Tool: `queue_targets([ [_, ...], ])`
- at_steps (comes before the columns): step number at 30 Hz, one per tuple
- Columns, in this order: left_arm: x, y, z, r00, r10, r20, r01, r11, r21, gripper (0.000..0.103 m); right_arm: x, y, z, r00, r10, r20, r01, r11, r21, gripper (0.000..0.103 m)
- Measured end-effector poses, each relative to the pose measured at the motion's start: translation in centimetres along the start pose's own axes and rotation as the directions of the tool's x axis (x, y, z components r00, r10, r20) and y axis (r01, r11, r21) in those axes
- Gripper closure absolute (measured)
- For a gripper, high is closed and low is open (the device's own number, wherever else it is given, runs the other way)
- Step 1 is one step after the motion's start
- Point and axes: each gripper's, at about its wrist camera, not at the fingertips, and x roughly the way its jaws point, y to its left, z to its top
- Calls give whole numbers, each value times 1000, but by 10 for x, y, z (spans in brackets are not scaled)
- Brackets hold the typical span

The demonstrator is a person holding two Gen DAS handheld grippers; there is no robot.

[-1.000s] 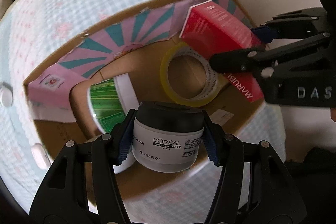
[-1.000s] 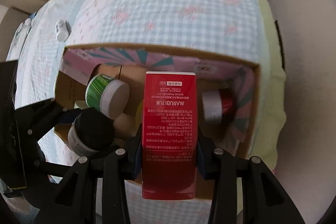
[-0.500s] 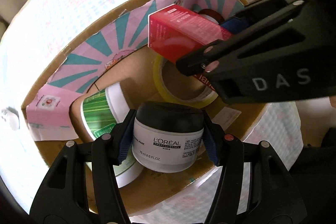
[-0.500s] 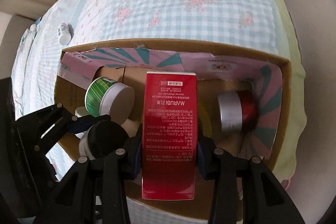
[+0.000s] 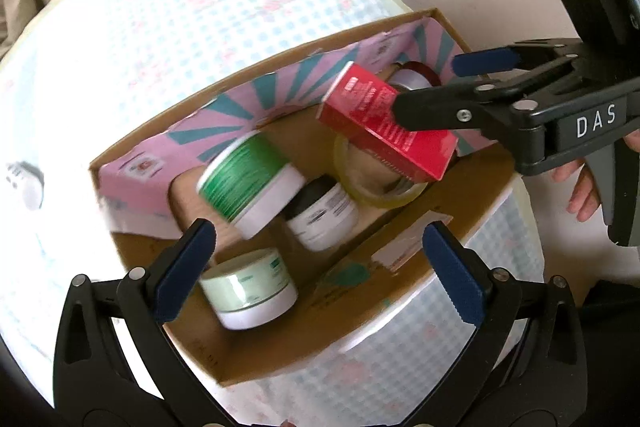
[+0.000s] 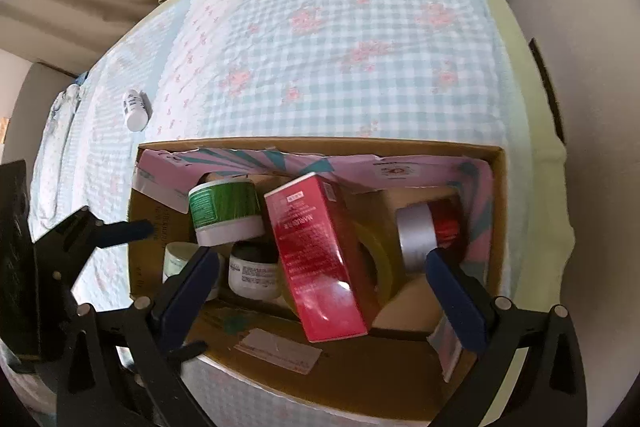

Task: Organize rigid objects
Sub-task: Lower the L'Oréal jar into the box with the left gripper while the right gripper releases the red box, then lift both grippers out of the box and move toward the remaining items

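Inside the cardboard box (image 6: 496, 211), which sat on a blue checked bedspread (image 6: 360, 39), I saw the red carton (image 6: 320, 259) tilted, its lower end leaning on the yellow tape roll (image 6: 378, 267). My right gripper (image 6: 320, 303) was spread wide, its blue-padded fingers (image 6: 456, 303) on either side of the carton and clear of it; whether the carton touched anything else I could not tell. My left gripper (image 5: 316, 267) was likewise wide open and held nothing, hovering above the near wall of the box. Beneath it stood the black-lidded white jar (image 5: 322, 217), upright on the box floor, just beside a green-labelled jar (image 5: 250, 183) lying tilted and blurred. A pale green jar (image 5: 250, 287) lay near the front corner. At the far right end of the box rested a red jar with a silver lid (image 6: 428, 231), on its side. Outside the box, well apart, a small white bottle (image 6: 136, 105) lay on the bedspread.
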Motion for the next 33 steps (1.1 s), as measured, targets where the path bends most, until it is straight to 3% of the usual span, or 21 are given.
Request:
queue_targets([
  [9, -19, -1, -17, 999, 43, 31, -44, 998, 33, 0, -20, 11, -8, 999, -42, 34, 42, 999, 4, 0],
  [19, -88, 0, -29, 993, 68, 95, -71, 997, 30, 0, -67, 41, -20, 993, -95, 76, 95, 995, -2, 0],
  [23, -127, 4, -41, 986, 83, 144, -88, 996, 24, 0, -92, 63, -22, 984, -147, 102, 149, 989, -15, 0],
  [27, -163, 12, -58, 966, 166, 197, -173, 985, 16, 0, -119, 87, -27, 976, -177, 129, 181, 983, -16, 0],
  [33, -219, 41, -91, 951, 152, 271, -164, 986, 24, 0, -153, 145, -46, 949, -270, 162, 282, 958, -55, 0],
])
